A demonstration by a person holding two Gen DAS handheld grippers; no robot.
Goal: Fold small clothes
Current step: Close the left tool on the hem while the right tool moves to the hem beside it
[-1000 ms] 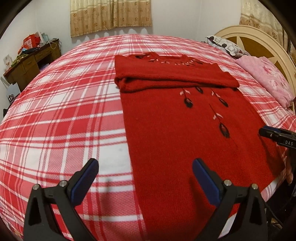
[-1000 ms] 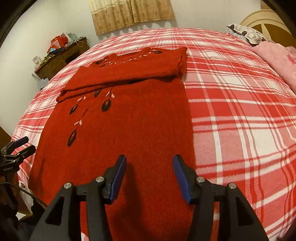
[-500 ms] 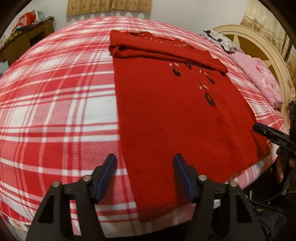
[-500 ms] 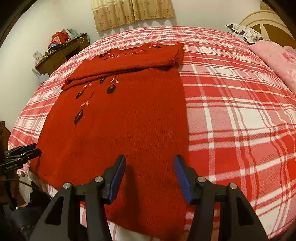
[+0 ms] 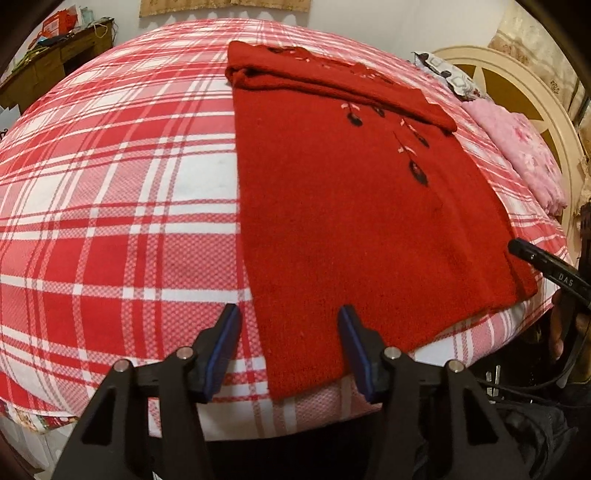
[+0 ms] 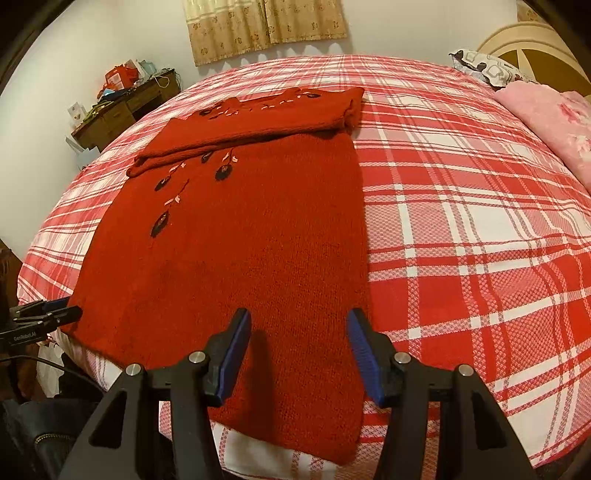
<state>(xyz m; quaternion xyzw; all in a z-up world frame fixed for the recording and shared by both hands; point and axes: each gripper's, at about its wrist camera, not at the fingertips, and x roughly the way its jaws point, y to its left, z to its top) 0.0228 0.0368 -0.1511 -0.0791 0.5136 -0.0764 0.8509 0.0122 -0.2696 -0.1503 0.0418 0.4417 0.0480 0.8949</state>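
A red knitted sweater (image 5: pixel 343 206) with dark flower embroidery lies flat on the bed, its sleeves folded across the chest at the far end. It also shows in the right wrist view (image 6: pixel 236 254). My left gripper (image 5: pixel 290 349) is open, just above the hem's near left corner. My right gripper (image 6: pixel 299 352) is open over the hem's near right corner. The right gripper's tip shows in the left wrist view (image 5: pixel 543 264); the left gripper's tip shows in the right wrist view (image 6: pixel 44 319). Neither holds cloth.
The bed has a red and white plaid sheet (image 5: pixel 110 192). A pink blanket (image 5: pixel 517 147) and a cream headboard (image 5: pixel 524 85) are on the right. A cluttered wooden desk (image 6: pixel 122 107) stands by the far wall under curtains (image 6: pixel 266 26). The bed's edge lies just below the hem.
Both grippers pulled back and lowered toward the hem at the bed's near edge. My left gripper's jaws narrowed from wide open. The sweater has not moved.
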